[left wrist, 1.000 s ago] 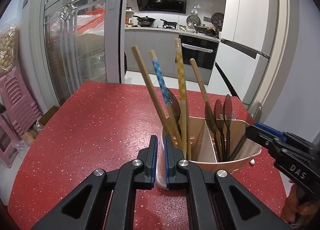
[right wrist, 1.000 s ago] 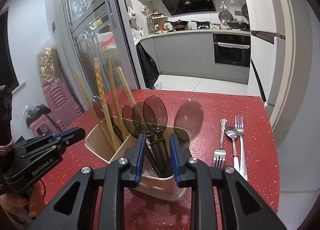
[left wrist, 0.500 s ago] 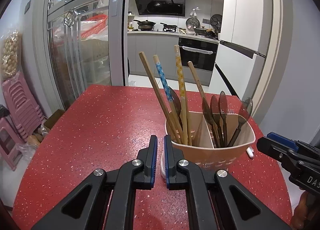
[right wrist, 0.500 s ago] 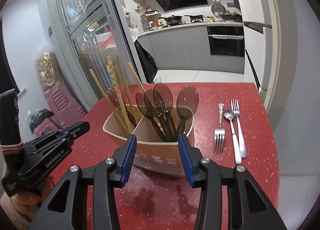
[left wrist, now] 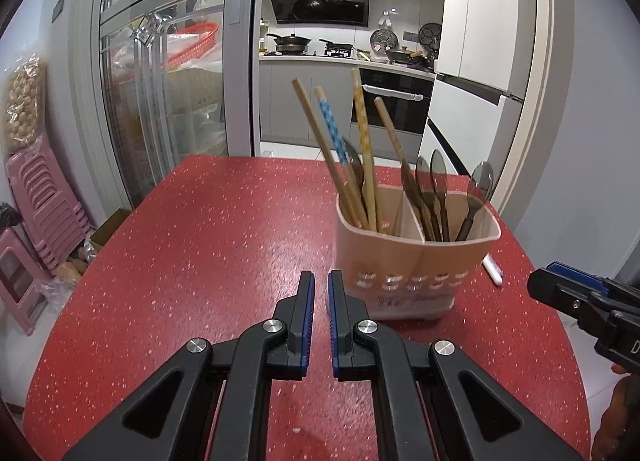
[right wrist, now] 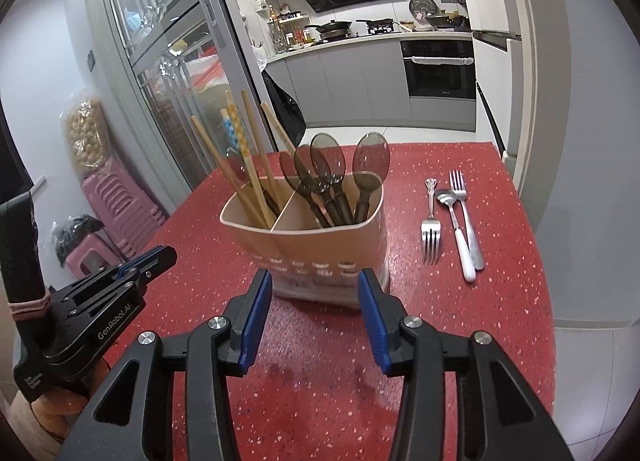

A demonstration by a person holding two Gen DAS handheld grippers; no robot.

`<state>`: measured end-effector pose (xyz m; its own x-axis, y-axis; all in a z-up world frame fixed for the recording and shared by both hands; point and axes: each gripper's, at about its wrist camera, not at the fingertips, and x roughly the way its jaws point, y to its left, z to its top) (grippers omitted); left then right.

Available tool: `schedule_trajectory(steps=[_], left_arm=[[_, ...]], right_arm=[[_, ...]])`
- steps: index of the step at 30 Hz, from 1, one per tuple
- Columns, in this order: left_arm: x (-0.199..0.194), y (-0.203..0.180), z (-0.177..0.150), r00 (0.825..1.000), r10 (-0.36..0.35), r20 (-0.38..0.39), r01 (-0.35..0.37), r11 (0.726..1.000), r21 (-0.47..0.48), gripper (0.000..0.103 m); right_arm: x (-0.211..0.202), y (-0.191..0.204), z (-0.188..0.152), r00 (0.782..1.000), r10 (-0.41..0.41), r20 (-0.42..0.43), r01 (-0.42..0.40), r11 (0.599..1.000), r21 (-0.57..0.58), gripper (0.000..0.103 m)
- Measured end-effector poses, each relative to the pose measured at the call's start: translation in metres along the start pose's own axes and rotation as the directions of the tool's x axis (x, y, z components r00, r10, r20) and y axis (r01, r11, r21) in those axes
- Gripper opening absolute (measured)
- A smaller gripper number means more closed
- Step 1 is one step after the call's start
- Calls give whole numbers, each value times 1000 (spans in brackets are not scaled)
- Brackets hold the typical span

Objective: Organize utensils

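left gripper point(left wrist: 320, 293) closed, empty | right gripper point(right wrist: 314, 293) just opened, empty | holder point(right wrist: 320, 237) mid-table — bare tabletop point(left wrist: 200, 241) left

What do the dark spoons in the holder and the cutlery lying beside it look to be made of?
Dark spoons: likely smoky plastic; the background shows through the bowls. Forks on the table: shiny, mirror-like, probably steel. Small spoon: metal bowl, white handle, plastic or ceramic. Holder: matte beige, apparently plastic.
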<state>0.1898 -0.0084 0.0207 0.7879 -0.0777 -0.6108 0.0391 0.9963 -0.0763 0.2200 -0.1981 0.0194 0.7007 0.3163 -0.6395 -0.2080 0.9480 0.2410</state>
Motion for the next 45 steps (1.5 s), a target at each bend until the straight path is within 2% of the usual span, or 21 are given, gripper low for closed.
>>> schedule_trajectory(steps=[5,21,24,29,31,38,39,40,41,43,45], left_arm=[[-2,6,-13,1000,6,-23,-6,1000,-7,30],[-5,18,-59,993,10,-114,-14,999,-35,31],[-6,20,-66,992,7,-125,-13,999,-42,31],[-9,22,-76,991,10,-131,-17,999,-51,31],[-9,22,-79,991,13,-136,-19,999,-48,31],[-11,29,-84,990,26,-138,-35,997,-69,31],[-11,30,-84,990,25,-136,-36,997,-75,33],[-12,31,-84,991,25,-132,-37,996,-83,86],[-11,32,-84,990,22,-139,-34,996,-85,103],[2,32,-87,991,8,-136,-21,995,-94,103],[19,30,-92,991,-6,-131,-5,996,-85,103]], right_arm=[[0,2,-12,999,-9,-31,9,1000,4,54],[6,-4,-53,992,-35,-121,41,998,44,58],[6,-6,-59,990,-38,-139,46,997,54,64],[8,-5,-68,986,-43,-160,53,997,55,65],[10,-4,-71,984,-48,-169,58,997,55,73],[7,-6,-74,985,-45,-167,56,996,63,80],[7,-7,-74,985,-45,-168,56,996,66,80],[6,-8,-74,985,-45,-168,58,996,70,80],[6,-9,-75,985,-46,-169,60,995,75,81],[6,-12,-77,984,-42,-171,58,994,89,91],[6,-15,-79,985,-38,-168,56,993,104,91]])
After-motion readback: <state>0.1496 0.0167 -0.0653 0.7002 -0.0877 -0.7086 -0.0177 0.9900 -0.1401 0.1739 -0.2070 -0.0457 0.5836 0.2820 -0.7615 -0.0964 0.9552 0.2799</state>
